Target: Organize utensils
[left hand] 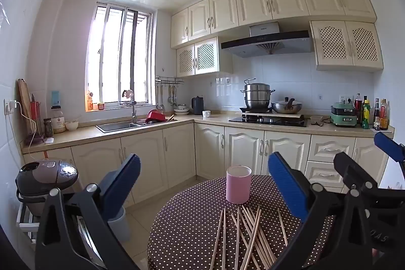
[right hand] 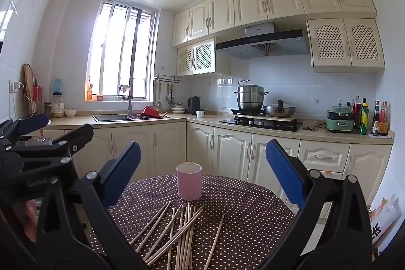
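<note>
Blue pads: ribbed, on black frames, both pairs spread wide with nothing between them.
Left gripper [left hand: 203, 184]: jaws apart, held above the near edge of the table, aimed toward the cup; empty.
Right gripper [right hand: 203, 170]: jaws apart, likewise above the near edge, empty; seen also at the right side of the left wrist view.
Relation of the two: side by side, near each other, not touching.
Chopsticks [left hand: 246, 234]: pale wood, a loose pile lying flat on the cloth, several crossing one another, a few stray ones lying off to either side; just in front of both grippers and on the near side of the cup.
Pink cup [left hand: 238, 184]: upright, open top, on the table just beyond the pile; inside not visible, nothing sticking out of it.
Table [left hand: 192, 224]: round, covered by a brown cloth with white dots.
Rice cooker [left hand: 46, 177]: dark, on a low rack left of the table.
Bin [left hand: 119, 225]: grey, on the floor beside that rack, partly hidden by the left gripper's frame.
Counter [left hand: 106, 133]: beige, L-shaped, over cream cabinets.
Sink [left hand: 117, 126]: steel, under the window, with a red item beside it.
Stove [left hand: 268, 121]: black hob carrying a stacked steel steamer pot [left hand: 257, 96] and a lidded wok [left hand: 287, 106].
Far right of counter: green appliance [left hand: 343, 115], then a cluster of bottles [left hand: 372, 113].
</note>
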Action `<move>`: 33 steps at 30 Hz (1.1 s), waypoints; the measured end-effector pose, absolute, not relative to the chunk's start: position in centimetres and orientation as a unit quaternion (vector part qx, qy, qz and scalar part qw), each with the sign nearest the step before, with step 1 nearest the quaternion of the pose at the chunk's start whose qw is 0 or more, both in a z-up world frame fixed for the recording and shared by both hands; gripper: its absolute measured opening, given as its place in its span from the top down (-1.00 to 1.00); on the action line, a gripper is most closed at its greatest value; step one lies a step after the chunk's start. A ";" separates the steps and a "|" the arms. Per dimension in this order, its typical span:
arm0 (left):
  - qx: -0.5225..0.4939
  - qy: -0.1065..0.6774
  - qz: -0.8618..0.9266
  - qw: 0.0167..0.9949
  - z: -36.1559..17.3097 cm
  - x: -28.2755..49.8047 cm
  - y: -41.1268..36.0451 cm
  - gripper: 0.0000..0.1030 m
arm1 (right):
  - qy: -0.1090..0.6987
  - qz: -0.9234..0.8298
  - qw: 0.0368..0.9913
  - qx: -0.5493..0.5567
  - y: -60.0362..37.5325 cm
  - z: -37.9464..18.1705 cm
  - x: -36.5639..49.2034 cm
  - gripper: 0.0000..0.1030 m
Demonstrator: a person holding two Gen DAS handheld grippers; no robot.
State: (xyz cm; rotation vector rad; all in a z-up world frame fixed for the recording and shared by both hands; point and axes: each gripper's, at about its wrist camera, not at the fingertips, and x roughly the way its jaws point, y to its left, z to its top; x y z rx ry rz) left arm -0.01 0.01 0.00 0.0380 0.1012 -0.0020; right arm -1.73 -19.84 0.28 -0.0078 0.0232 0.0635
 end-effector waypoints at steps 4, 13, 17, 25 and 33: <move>0.019 0.053 -0.002 0.998 0.0 -0.1 0.1 -0.92 | 0.012 0.033 0.999 -0.004 -19.8 0.2 -1.7 -0.88; 0.018 0.056 -0.003 0.998 -0.2 0.3 0.4 -0.92 | 0.014 0.033 0.999 -0.004 -19.7 0.3 -1.7 -0.88; 0.019 0.056 0.000 0.998 -0.2 0.3 0.2 -0.92 | 0.015 0.033 0.999 -0.005 -19.8 -0.1 -1.6 -0.88; 0.020 0.056 0.001 0.998 -0.2 0.3 0.2 -0.92 | 0.017 0.034 0.999 -0.004 -20.0 -0.8 -1.4 -0.88; 0.019 0.056 0.001 0.998 -0.2 0.4 0.2 -0.92 | 0.018 0.035 0.999 -0.001 -19.7 -0.7 -1.0 -0.88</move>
